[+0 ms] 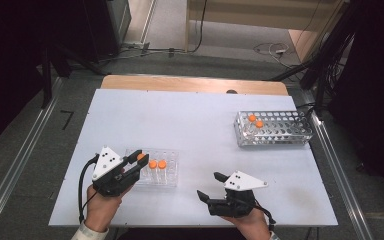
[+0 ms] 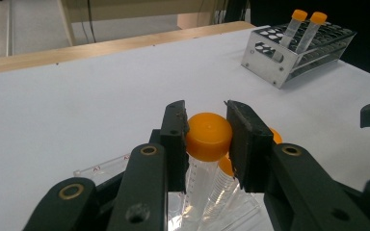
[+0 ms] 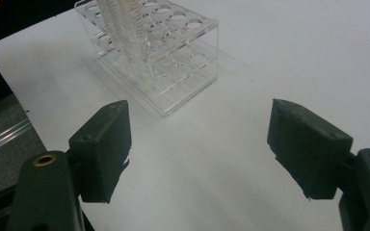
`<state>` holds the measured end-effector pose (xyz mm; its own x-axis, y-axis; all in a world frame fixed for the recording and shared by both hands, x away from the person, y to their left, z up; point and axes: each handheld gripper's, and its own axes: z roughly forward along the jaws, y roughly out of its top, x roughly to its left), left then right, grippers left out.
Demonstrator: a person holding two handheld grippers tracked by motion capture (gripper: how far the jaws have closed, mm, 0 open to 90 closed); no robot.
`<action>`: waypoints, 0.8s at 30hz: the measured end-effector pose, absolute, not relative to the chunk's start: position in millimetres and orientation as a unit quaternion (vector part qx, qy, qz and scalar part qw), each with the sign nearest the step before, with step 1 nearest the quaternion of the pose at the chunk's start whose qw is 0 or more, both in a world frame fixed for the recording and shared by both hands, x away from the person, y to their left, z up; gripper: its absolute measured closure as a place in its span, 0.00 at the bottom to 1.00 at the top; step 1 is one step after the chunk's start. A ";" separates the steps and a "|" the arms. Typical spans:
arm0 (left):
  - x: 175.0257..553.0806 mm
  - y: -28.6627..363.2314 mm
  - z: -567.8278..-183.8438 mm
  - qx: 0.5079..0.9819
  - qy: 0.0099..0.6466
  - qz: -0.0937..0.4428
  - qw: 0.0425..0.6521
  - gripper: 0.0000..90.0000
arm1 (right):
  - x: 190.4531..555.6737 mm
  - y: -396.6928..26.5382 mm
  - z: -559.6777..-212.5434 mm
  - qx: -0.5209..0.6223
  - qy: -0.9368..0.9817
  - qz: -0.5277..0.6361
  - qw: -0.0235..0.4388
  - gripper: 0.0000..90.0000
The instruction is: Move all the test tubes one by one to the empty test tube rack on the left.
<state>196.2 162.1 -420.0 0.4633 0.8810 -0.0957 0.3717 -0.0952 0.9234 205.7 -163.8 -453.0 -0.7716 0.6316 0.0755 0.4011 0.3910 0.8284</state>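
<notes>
A clear plastic rack (image 1: 169, 176) stands at the near left of the white table (image 1: 195, 125) and holds three orange-capped tubes. My left gripper (image 1: 136, 159) is shut on the leftmost tube's orange cap (image 1: 141, 156). In the left gripper view both pads press the sides of that cap (image 2: 208, 134), and the tube stands upright in the rack. The other two caps (image 1: 157, 164) sit just to its right. My right gripper (image 1: 209, 184) rests at the near middle of the table, open and empty. In the right gripper view its jaws (image 3: 200, 144) stand wide apart, facing the clear rack (image 3: 173, 53).
A metal rack (image 1: 275, 131) stands at the far right with two orange-capped tubes (image 1: 255, 121) in its left end. The left gripper view has the same rack (image 2: 298, 53) at upper right. A wooden strip (image 1: 195, 84) edges the table's far side.
</notes>
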 end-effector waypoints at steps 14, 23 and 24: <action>194.3 161.4 -418.5 0.692 0.449 0.245 0.509 0.72 | 205.9 -164.3 -452.9 0.313 0.824 0.455 0.128 0.24; 192.6 161.5 -415.3 0.687 0.452 0.223 0.523 0.53 | 213.1 -173.0 -452.1 0.329 0.816 0.453 0.142 0.25; 192.6 161.1 -415.2 0.688 0.452 0.221 0.523 0.51 | 214.7 -174.9 -451.9 0.333 0.814 0.453 0.147 0.25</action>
